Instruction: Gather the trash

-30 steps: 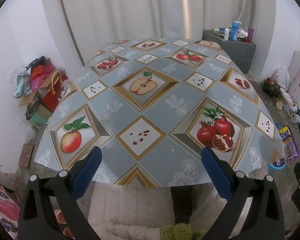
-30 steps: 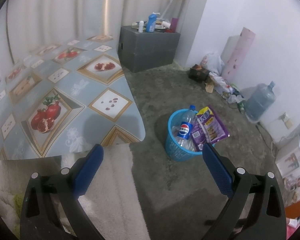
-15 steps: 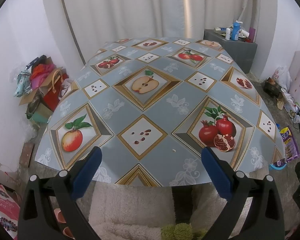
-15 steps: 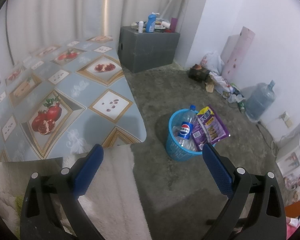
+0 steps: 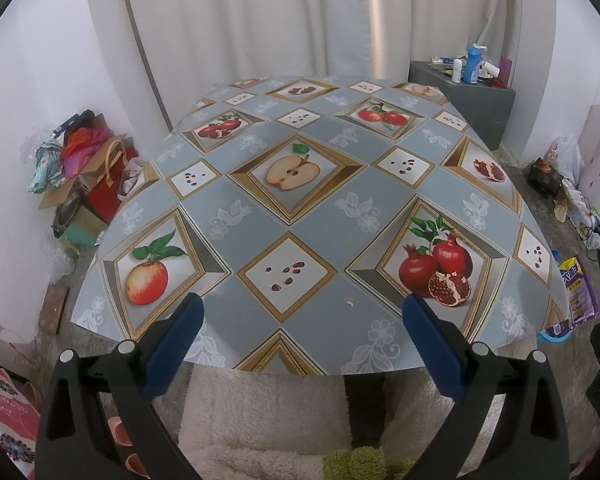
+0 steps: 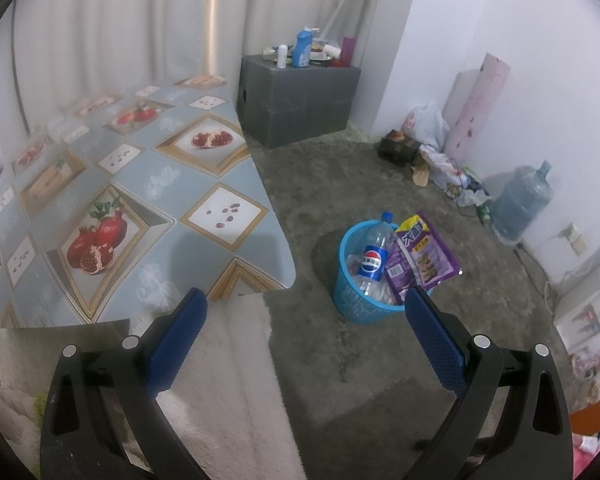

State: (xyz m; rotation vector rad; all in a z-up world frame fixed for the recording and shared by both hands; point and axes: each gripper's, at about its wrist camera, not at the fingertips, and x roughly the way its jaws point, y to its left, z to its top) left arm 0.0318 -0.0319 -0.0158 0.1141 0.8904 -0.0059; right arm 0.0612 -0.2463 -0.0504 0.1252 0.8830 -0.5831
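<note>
Blue mesh plastic waste basket (image 6: 362, 300): on floor beside counter (image 5: 236, 184), holding clear cola bottle (image 6: 372, 258) and purple snack bag (image 6: 420, 258). Left claw (image 5: 300, 344), right claw (image 6: 304, 340): both spread, empty. Pale crumb (image 5: 350, 303), possibly trash: pinch low, gently.

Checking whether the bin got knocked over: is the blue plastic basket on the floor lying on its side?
No, the blue plastic basket stands upright on the grey floor, with a clear Pepsi bottle and a purple snack bag sticking out of it.
</note>
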